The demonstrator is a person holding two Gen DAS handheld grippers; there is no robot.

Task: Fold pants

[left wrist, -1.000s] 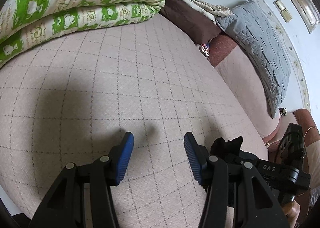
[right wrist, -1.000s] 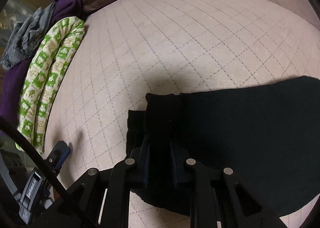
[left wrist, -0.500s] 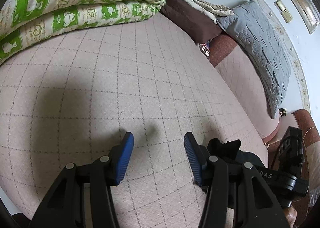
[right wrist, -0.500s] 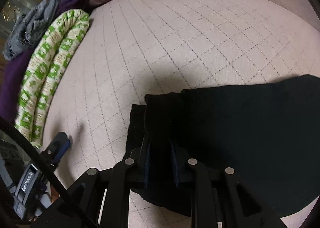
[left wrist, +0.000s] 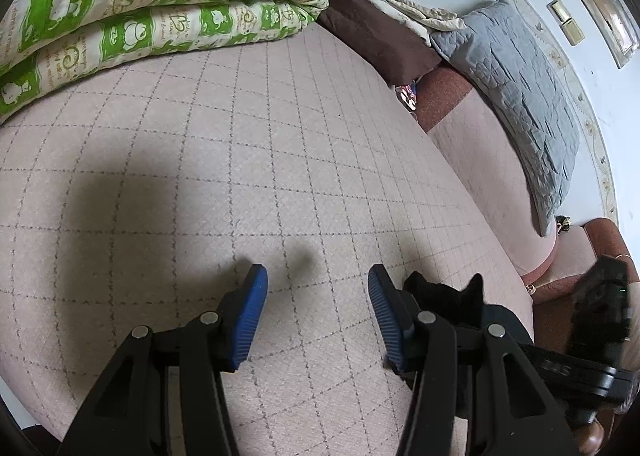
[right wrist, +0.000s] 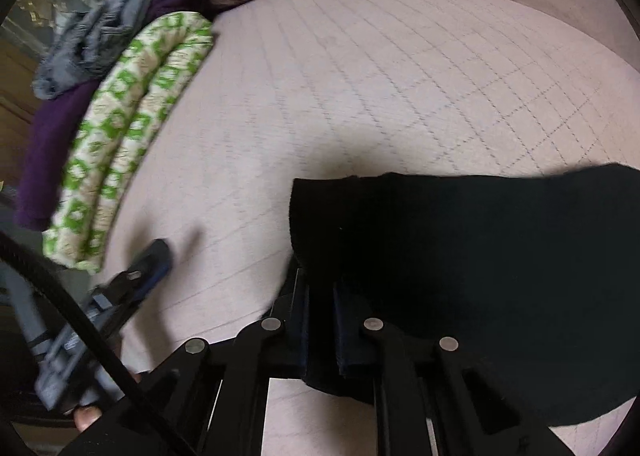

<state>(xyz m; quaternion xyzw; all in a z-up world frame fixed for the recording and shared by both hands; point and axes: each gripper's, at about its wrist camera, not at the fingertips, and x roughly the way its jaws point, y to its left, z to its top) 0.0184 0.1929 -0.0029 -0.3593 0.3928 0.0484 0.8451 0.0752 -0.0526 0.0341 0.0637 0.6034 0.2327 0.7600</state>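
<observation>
Right gripper (right wrist: 320, 320) jaws clenched on edge of black pants (right wrist: 480, 264), lifting the end, likely for fold. Pants spread over quilted bed (right wrist: 360, 96). Left gripper (left wrist: 316, 296) jaws released, poised over bare bed, probably ready to assist.

A pale pink bed (left wrist: 280, 160) with a quilted diamond grid carries the black pants (right wrist: 500, 256), a folded green-and-cream frog-print quilt (left wrist: 160, 12) along its far edge, a brown cushion (left wrist: 376, 36) beside that, and a grey quilted pillow (left wrist: 520, 96).
</observation>
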